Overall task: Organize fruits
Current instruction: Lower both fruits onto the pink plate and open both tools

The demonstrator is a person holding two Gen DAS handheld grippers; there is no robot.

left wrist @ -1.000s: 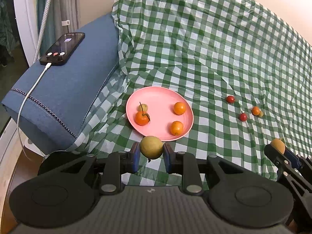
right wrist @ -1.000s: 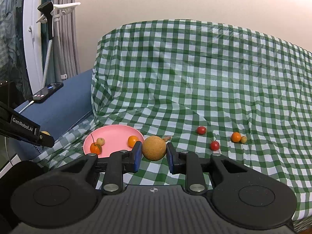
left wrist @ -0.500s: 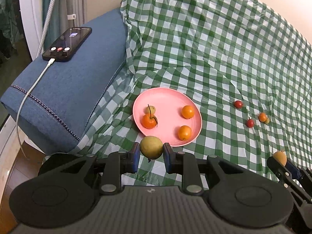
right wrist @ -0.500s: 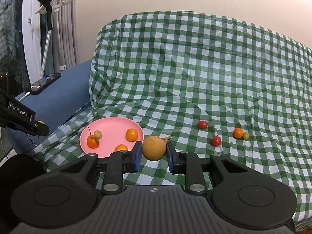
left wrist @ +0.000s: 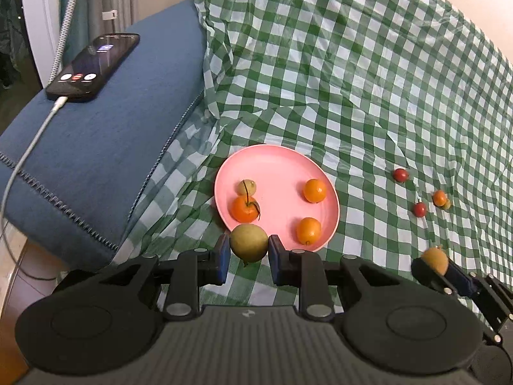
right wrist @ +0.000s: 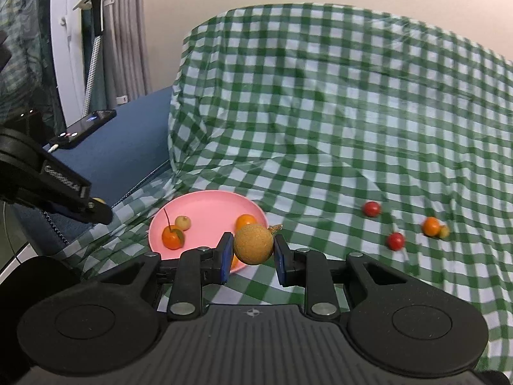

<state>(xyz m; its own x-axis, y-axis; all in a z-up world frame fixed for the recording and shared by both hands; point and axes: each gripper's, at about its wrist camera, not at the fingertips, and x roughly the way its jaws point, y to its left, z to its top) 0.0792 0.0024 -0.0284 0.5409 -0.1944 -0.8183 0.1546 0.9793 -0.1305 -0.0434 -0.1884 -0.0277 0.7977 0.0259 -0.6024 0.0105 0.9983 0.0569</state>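
Left gripper (left wrist: 248, 247) clamped a green-yellow fruit (left wrist: 248, 242), right gripper (right wrist: 253, 248) a brown fruit (right wrist: 253, 247), both beside pink plate (left wrist: 275, 157), presumably for depositing there.

Looks like somebody's living room or bedroom at home: a blue upholstered sofa arm (left wrist: 96, 147) with a smartphone (left wrist: 93, 67) charging on it, grey curtains (right wrist: 128, 32) by the wall, and a green-and-white checked cloth (left wrist: 352, 80) draped over the seat, with a pink plate (left wrist: 275, 163) of small fruit.
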